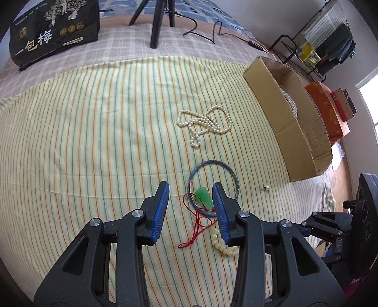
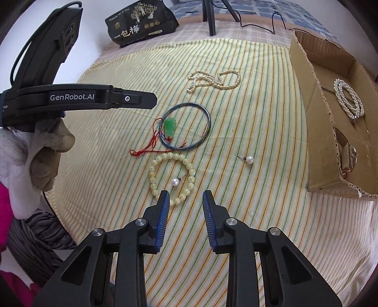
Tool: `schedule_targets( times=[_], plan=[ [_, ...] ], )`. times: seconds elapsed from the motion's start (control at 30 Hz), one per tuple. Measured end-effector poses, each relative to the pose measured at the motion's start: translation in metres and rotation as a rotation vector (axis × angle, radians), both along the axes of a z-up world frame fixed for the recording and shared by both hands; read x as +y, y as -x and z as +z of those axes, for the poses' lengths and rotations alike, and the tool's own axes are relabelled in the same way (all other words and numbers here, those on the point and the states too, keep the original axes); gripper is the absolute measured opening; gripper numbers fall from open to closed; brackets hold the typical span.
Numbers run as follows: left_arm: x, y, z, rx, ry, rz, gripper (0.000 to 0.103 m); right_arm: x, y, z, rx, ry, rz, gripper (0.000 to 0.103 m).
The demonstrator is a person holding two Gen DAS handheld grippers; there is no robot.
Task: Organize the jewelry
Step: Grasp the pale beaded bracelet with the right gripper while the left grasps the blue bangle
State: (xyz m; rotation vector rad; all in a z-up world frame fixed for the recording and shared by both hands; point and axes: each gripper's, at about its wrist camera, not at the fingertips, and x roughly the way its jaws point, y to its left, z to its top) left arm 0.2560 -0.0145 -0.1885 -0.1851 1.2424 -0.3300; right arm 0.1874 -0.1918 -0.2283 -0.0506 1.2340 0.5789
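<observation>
Left gripper (image 1: pixel 191 191): jaws partly spread, nothing pinched. The green pendant (image 1: pixel 203 198) on a red cord (image 1: pixel 198 225) sits in the gap between the pads, close against the right-hand pad; whether it touches cannot be told. Pendant lies inside the blue bangle (image 1: pixel 213 186), on the striped bedspread (image 1: pixel 94 141).

Right gripper (image 2: pixel 186 198): jaws partly spread, empty, poised over the bedspread at the 6 o'clock edge of the yellow bead bracelet (image 2: pixel 171 179). Left-hand pad tip overlaps the bracelet's lower beads in the right wrist view; contact unclear. A pearl earring (image 2: pixel 175 181) lies inside the bracelet ring. A second pearl earring (image 2: pixel 249 159) lies apart, at 3 o'clock from the bracelet.

Layout in the right wrist view: bangle and pendant just beyond the bracelet at 12 o'clock; a loose pearl necklace (image 2: pixel 215 80) further out, also 12 o'clock. Cardboard box (image 2: pixel 319 141) at 2 o'clock, holding a coiled pearl strand (image 2: pixel 348 99) and what looks like a watch (image 2: pixel 349 157).

A gloved hand (image 2: pixel 35 155) holds the left gripper at 9 o'clock. Black printed bag (image 2: pixel 141 22) and tripod legs (image 2: pixel 209 16) at the far edge of the bed.
</observation>
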Motion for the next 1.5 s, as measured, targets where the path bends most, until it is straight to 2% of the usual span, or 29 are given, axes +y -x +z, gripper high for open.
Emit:
schedule_targets(
  times=[0.07, 0.23, 0.57, 0.8, 1.0, 1.13, 1.27, 1.5],
  plan=[
    [-0.006, 0.002, -0.003, 0.003, -0.016, -0.033, 0.029, 0.002, 0.0, -0.003, 0.007, 0.003, 0.006, 0.027],
    [-0.017, 0.007, -0.01, 0.011, -0.024, -0.077, 0.029, 0.006, -0.001, -0.007, 0.014, 0.012, 0.013, 0.027],
    [-0.026, -0.014, -0.023, 0.022, -0.044, -0.06, 0.029, -0.001, -0.008, -0.012, 0.037, 0.0, -0.021, 0.026],
    [-0.038, -0.024, -0.035, 0.007, -0.111, -0.112, 0.029, -0.002, -0.013, -0.011, 0.044, -0.026, -0.026, 0.024],
    [-0.049, -0.024, -0.04, -0.031, -0.166, -0.156, 0.029, 0.007, -0.018, -0.02, 0.046, 0.011, -0.021, 0.019],
    [-0.056, -0.022, -0.042, -0.07, -0.205, -0.172, 0.022, 0.014, -0.021, -0.025, 0.04, 0.046, -0.01, 0.019],
    [-0.055, -0.023, -0.042, -0.073, -0.199, -0.163, 0.009, 0.024, -0.021, -0.029, 0.019, 0.093, 0.01, 0.019],
    [-0.055, -0.022, -0.042, -0.078, -0.196, -0.145, 0.004, 0.047, -0.018, -0.037, -0.022, 0.173, 0.056, 0.017]
  ],
)
